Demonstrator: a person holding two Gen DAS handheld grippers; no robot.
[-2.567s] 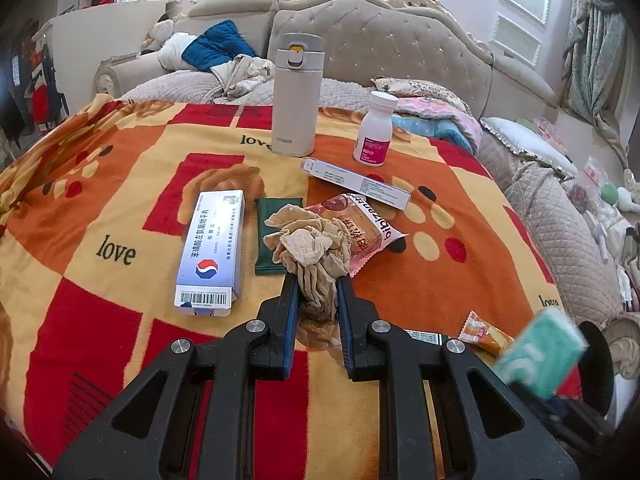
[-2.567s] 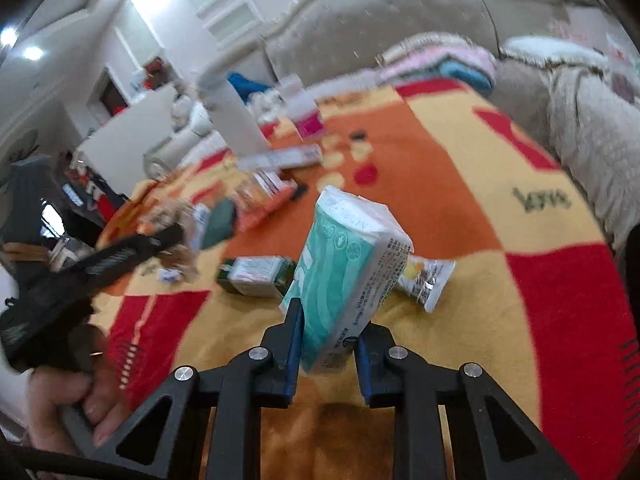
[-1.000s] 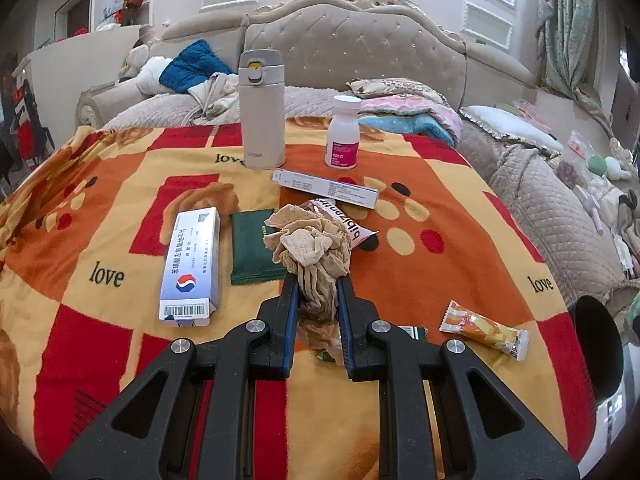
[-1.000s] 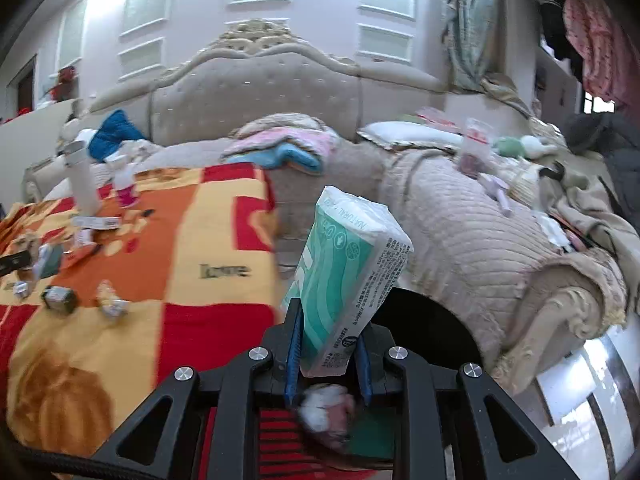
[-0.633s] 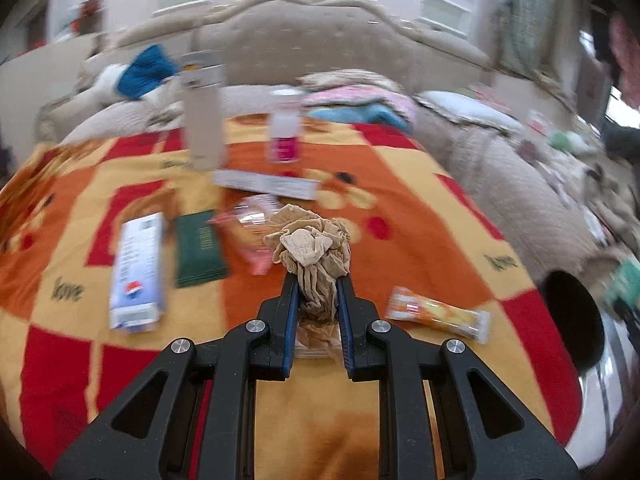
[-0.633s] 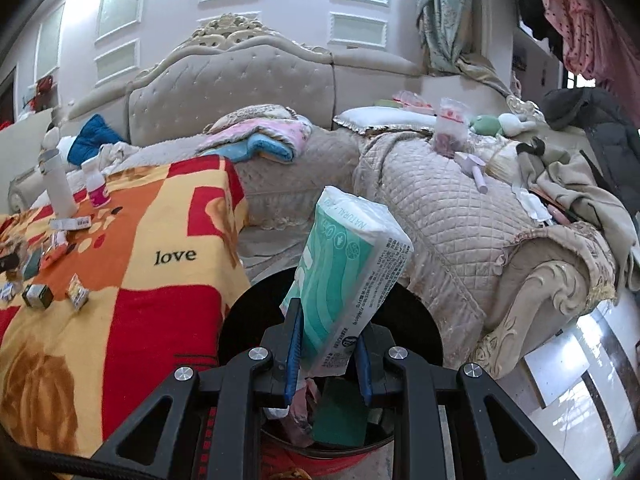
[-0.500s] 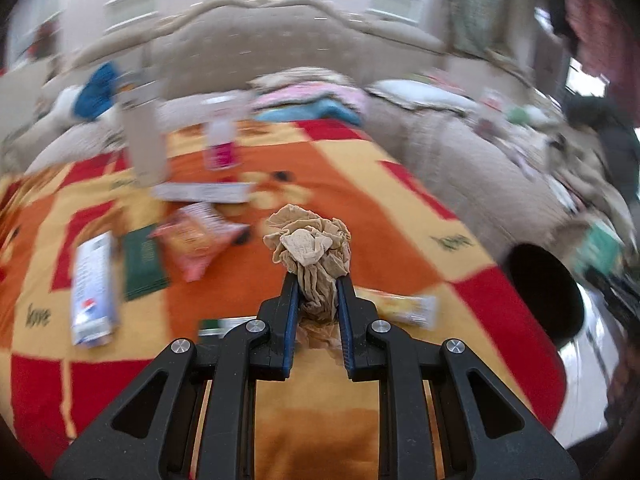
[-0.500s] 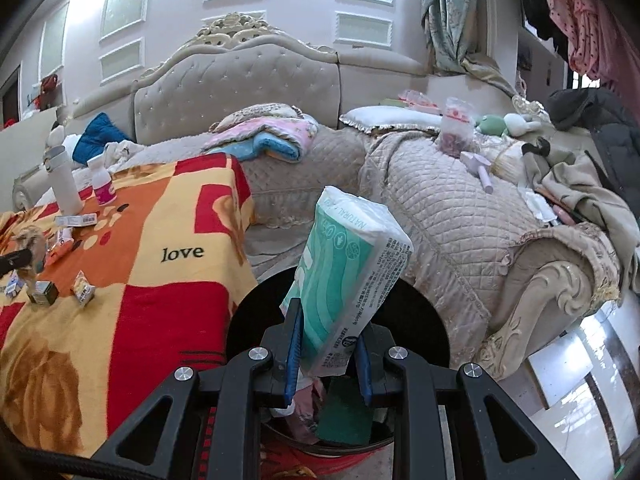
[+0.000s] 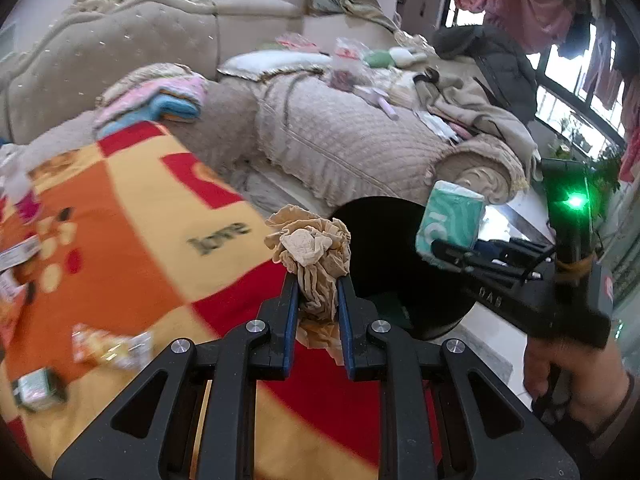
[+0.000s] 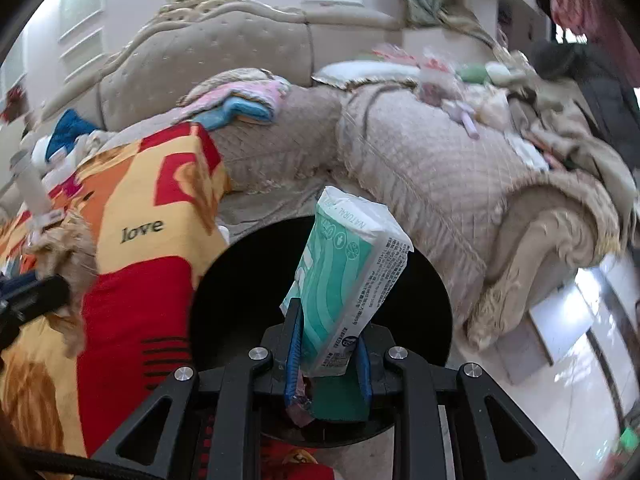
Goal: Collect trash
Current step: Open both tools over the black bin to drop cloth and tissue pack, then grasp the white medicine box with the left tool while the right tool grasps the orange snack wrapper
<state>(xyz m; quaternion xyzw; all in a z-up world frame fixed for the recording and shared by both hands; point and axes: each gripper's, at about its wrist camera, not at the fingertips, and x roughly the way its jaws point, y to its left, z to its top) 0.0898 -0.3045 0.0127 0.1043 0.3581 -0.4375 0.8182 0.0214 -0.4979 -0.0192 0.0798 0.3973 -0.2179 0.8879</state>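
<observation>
The black bin [image 10: 320, 280] is taken as the landmark. In the right wrist view the right gripper [image 10: 326, 344] is seen closed on a green-and-white tissue pack [image 10: 348, 280], which is pinched by its lower end and stands tilted directly above the bin's open mouth. Inside the bin, below the pack, a green packet [image 10: 340, 400] and a pinkish scrap [image 10: 300, 404] are seen. Compared with half a second earlier, the pack is held in the same way, while the bin is seen larger and more directly beneath the fingers.

In the left wrist view the left gripper [image 9: 318, 296] is seen clamped on a crumpled beige wad [image 9: 310, 250], whose loose top bulges above the fingertips. The wad is now held just beside the bin's rim [image 9: 352, 264], over the edge of the orange, yellow and red blanket [image 9: 132, 220]. Half a second earlier the wad was seen over the middle of the blanket with the bin well off to the side; a second earlier the bottles and boxes were in plain view behind it, whereas now only a snack wrapper [image 9: 108, 346] and a small green box [image 9: 38, 386] are seen on the blanket, far from the bin. The right gripper with its pack and the person's right hand [image 9: 576, 376] are now seen on the far side of the bin. The beige quilted sofa [image 10: 440, 168] lies behind the bin.
</observation>
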